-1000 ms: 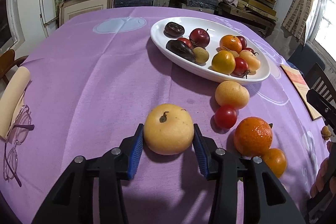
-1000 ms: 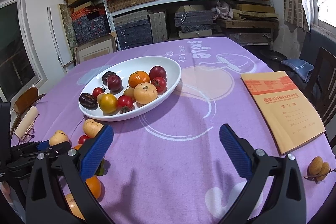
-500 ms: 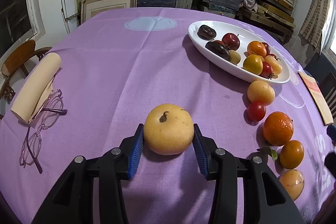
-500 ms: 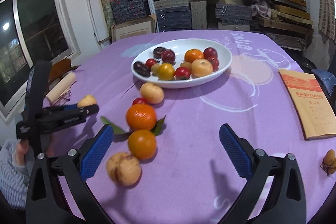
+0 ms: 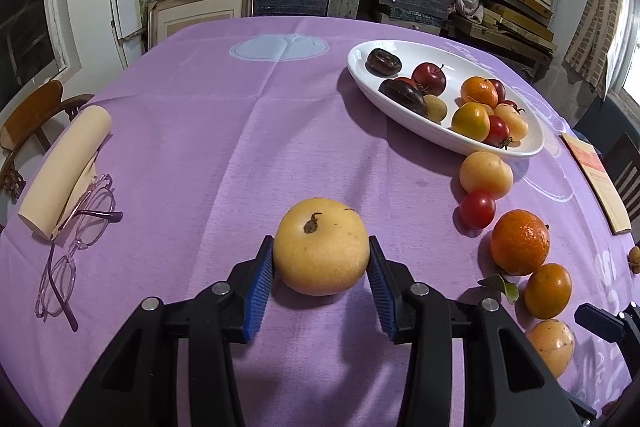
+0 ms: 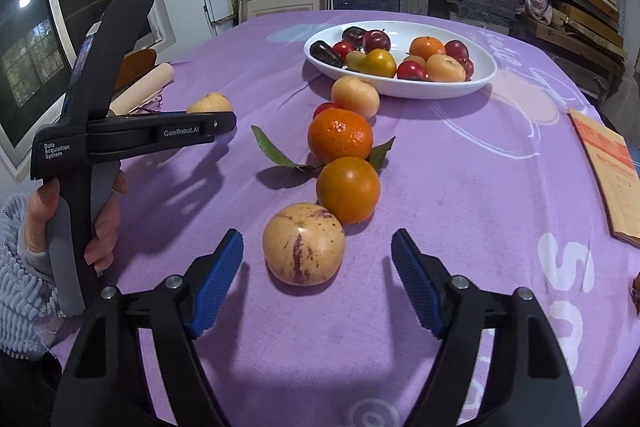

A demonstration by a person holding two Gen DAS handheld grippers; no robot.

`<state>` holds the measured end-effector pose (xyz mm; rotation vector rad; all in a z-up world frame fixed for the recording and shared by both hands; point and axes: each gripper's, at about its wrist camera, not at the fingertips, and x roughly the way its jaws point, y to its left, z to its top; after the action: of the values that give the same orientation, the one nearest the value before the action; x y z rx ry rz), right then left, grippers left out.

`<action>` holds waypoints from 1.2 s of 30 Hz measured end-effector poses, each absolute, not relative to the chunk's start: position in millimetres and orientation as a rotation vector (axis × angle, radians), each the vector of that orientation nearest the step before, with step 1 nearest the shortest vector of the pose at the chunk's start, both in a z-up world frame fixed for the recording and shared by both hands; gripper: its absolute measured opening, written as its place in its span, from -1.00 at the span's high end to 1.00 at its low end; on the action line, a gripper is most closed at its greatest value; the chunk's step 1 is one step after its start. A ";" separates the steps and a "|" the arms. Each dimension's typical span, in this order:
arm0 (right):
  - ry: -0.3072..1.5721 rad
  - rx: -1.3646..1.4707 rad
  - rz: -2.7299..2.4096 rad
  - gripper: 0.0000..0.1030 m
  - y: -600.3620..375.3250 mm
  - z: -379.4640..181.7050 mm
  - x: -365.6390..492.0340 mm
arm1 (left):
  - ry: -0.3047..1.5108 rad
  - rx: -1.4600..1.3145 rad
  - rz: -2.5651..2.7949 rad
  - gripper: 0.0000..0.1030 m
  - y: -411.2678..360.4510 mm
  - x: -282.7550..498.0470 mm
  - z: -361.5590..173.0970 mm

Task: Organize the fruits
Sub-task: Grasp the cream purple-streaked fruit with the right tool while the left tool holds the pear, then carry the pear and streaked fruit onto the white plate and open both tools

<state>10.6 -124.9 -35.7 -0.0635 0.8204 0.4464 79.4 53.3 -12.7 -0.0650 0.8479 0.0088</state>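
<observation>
- Holding a yellow pear-like fruit, the left gripper is clamped across the fruit's widest part, both blue pads pressed on its flanks, stem end turned up; the fruit sits low over the purple cloth of the counter, and whether it rests on the cloth cannot be told.
- Ahead of the right gripper lies a pale fruit with purple streaks, on the counter and partly between the jaws. The jaws have just been closing, yet neither pad touches the skin, so this gripper is unclenched and carries nothing.
- Touching the streaked fruit from behind is a small orange fruit; a larger leafy orange, a red tomato-like fruit and a pale peach-coloured fruit continue the row toward the white dish, which already holds a mixed heap.
- Handling, judged: the streaked fruit appears smooth, rounded and firm, moderately light; a round shape tends to roll or squirt out under an off-centre squeeze.
- Grasp site, judged: opposite sides at the broadest girth, pads level with the fruit's middle, pressure gentle enough to spare the skin.
- Hazard, judged: the neighbour in contact may be nudged and roll; approaching from the near side keeps the pads clear of it.
- Spectacles and a paper roll lie well apart, at the left of the counter.
</observation>
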 end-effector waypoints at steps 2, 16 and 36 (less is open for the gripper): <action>0.820 -0.059 0.450 -0.37 -124.4 -35.4 11.6 | 0.848 -0.066 0.008 0.12 53.0 79.2 -12.8; 0.856 -0.062 0.477 0.12 -116.1 -39.9 20.4 | 0.857 -0.067 0.000 0.11 52.0 80.8 -15.0; 0.819 0.061 0.491 0.13 -144.8 -20.8 18.0 | 0.818 -0.084 -0.056 0.12 47.5 76.2 -11.6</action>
<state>18.0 -144.8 -20.8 0.0606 0.8188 0.4910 76.2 47.5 -11.6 -0.0839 0.8184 -0.0561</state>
